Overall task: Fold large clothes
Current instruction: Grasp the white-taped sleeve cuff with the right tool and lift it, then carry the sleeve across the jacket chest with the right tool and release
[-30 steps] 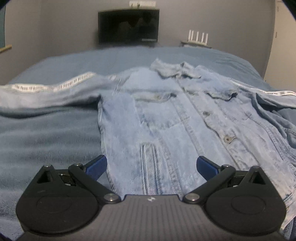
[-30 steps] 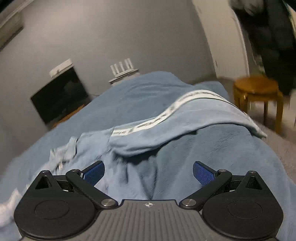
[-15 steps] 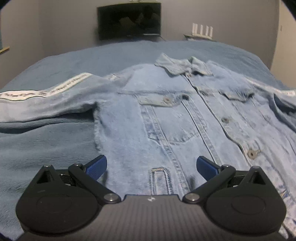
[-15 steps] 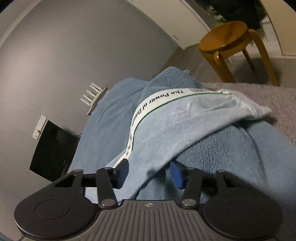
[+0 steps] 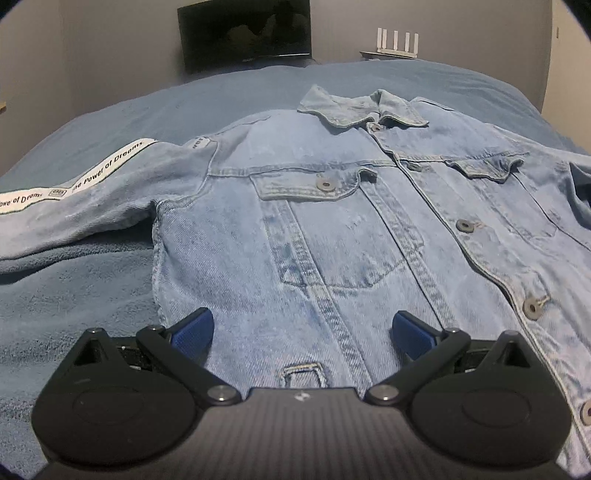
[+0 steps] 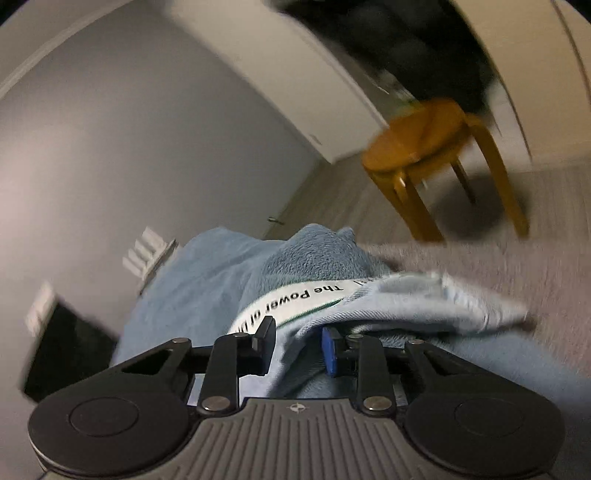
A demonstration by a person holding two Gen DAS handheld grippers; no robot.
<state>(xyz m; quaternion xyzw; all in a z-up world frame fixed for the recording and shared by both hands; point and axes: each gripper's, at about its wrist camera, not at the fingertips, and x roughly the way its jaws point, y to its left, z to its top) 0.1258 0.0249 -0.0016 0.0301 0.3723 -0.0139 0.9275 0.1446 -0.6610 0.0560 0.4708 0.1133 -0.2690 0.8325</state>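
- The denim jacket lies flat on the bed, front side up and buttoned, with the collar toward the far edge of the bed where a dark screen stands by the wall.
- One sleeve, with a white printed band, stretches toward the left edge of the bed. The other sleeve reaches the right edge, and its cuff hangs a little over this edge, above the carpet.
- The left gripper has its fingers wide apart and holds nothing. It hovers over the lower front panel, near the hem at the near edge of the bed, and the denim passes below the gap.
- The right gripper is closing on the right sleeve. A fold of the sleeve cloth is between its fingers, near the white band, and the pads seem to press it already.
- Risk, as I judge it: the fingers took the sleeve at a thick fold, not at the cuff. If the grip is shallow, the heavy denim can slip out when the sleeve is lifted across the body.
- The fleece blanket lies directly under the sleeve, so the lower finger may catch it too and drag the bed cover with the fold.
- The right wrist view is blurred, so I cannot tell how deep the cloth sits.
- The wooden stool stands well apart on the floor and is no obstacle.
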